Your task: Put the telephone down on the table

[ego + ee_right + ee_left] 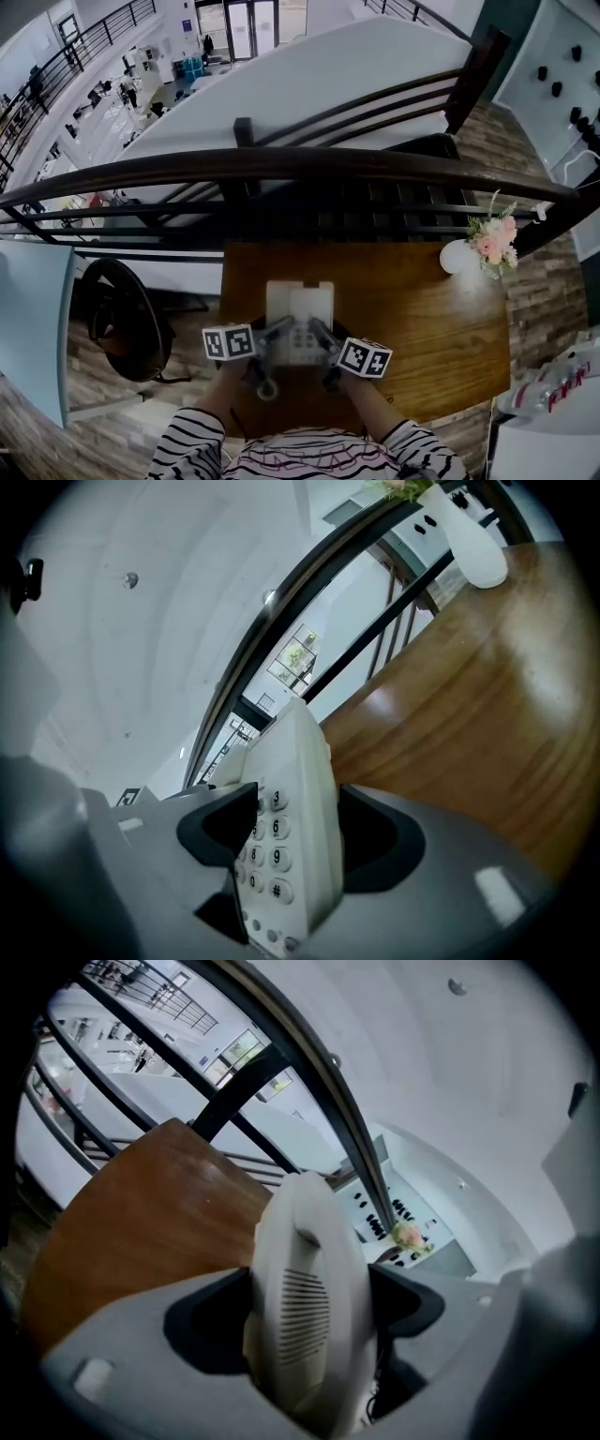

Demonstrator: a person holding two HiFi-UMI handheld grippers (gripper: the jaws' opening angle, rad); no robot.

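Telephone [300, 302] | left tongs [309, 1312] and right tongs [295, 832] pinch its sides | underside hidden, table [450, 319] contact unclear

Pretty soft, even daylight, brightest beyond the far edge of the table [422, 319], where everything white nearly blows out. Pale sheen across the table's wood. Heavy fisheye bend, dark vignetted corners, and the telephone [305, 1307] right by the lens is mushy.

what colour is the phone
The phone is white, shown best in the right gripper view.
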